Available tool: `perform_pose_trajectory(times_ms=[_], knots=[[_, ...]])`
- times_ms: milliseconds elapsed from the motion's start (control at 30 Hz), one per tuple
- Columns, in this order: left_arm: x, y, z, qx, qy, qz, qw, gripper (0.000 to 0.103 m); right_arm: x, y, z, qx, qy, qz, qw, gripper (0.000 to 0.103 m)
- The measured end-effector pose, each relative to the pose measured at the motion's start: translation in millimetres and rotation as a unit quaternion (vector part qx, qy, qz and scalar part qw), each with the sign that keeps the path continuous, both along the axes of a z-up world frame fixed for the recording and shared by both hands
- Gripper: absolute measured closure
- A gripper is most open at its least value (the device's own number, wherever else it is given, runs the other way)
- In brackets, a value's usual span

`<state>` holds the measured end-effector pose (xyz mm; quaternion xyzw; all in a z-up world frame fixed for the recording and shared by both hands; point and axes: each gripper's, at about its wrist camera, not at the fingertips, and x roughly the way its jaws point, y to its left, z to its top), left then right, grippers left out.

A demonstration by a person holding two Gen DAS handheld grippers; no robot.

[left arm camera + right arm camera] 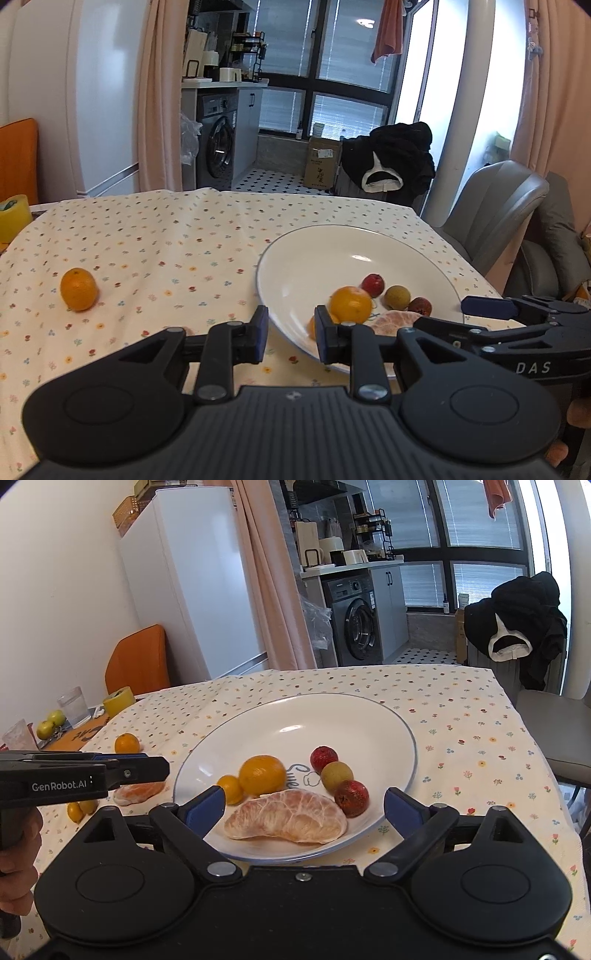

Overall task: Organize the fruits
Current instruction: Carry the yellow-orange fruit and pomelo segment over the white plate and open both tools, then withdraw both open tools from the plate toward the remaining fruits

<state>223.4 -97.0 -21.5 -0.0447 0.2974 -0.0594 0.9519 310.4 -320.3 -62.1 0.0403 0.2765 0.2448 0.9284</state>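
A white plate (373, 716) holds an orange (262, 775), a kumquat (231, 788), two red fruits (324, 758), a yellow-green fruit (337, 775) and a peeled pomelo segment (288, 816). My right gripper (304, 808) is wide open, its fingers either side of that segment, not touching it. My left gripper (291, 334) is open and holds nothing, over the plate's (354, 254) near-left rim. A loose orange (78, 289) lies on the cloth to its left. Seen from the right wrist, the left gripper (147, 767) hovers over a second pomelo segment (138, 792).
Two kumquats (79, 809) lie on the flowered cloth (461, 720) near the person's hand (14, 849). At the far left stand green apples (50, 723), a glass (74, 706) and a yellow tape roll (119, 700). A grey chair (495, 218) flanks the table's right edge.
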Motion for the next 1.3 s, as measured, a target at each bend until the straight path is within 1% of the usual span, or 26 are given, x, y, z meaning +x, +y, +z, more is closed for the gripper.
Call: perform_pose_trajectory(times_ms=[33,100,167,200,267,300,333,367,467,567,767,1067,1200,1300], knots=[[-2,4,1,0.000,0.000,0.004,1.0000,0.078,-1,1,0,0.000,0.000,0.001,1.000,0.010],[-5,10,2,0.001,0.001,0.015,0.9999,0.073,-3,3,1,0.000,0.001,0.002,1.000,0.009],[-10,18,4,0.001,-0.002,0.027,0.9996,0.060,-4,6,2,0.000,0.000,0.005,1.000,0.009],[-12,22,4,0.000,-0.004,0.033,0.9995,0.055,-5,7,3,0.000,-0.001,0.006,1.000,0.009],[-17,29,7,0.002,-0.008,0.044,0.9990,0.038,-8,10,4,0.001,-0.002,0.009,1.000,0.008],[-19,32,8,0.003,-0.010,0.049,0.9987,0.034,-9,11,5,0.001,-0.003,0.011,1.000,0.007],[-21,35,8,0.005,-0.011,0.054,0.9984,0.028,-10,13,5,0.001,-0.003,0.013,1.000,0.006],[-23,38,9,0.007,-0.013,0.060,0.9981,0.024,-11,15,6,0.002,-0.002,0.014,1.000,0.004],[-29,47,11,0.010,-0.014,0.075,0.9971,0.021,-15,20,9,0.004,-0.002,0.017,1.000,0.000],[-36,55,12,0.012,-0.013,0.086,0.9961,0.020,-17,26,12,0.005,0.000,0.021,1.000,0.000],[-51,72,14,0.001,-0.015,0.100,0.9949,0.016,-22,40,17,0.008,0.009,0.035,0.999,0.000],[-69,93,17,-0.005,-0.019,0.116,0.9930,0.015,-30,61,24,0.006,0.009,0.051,0.999,0.000],[-77,104,16,-0.019,-0.016,0.112,0.9934,0.015,-35,71,27,0.002,0.005,0.059,0.998,0.000],[-82,109,15,-0.022,-0.017,0.117,0.9927,0.015,-36,78,28,0.008,0.011,0.069,0.998,0.000]])
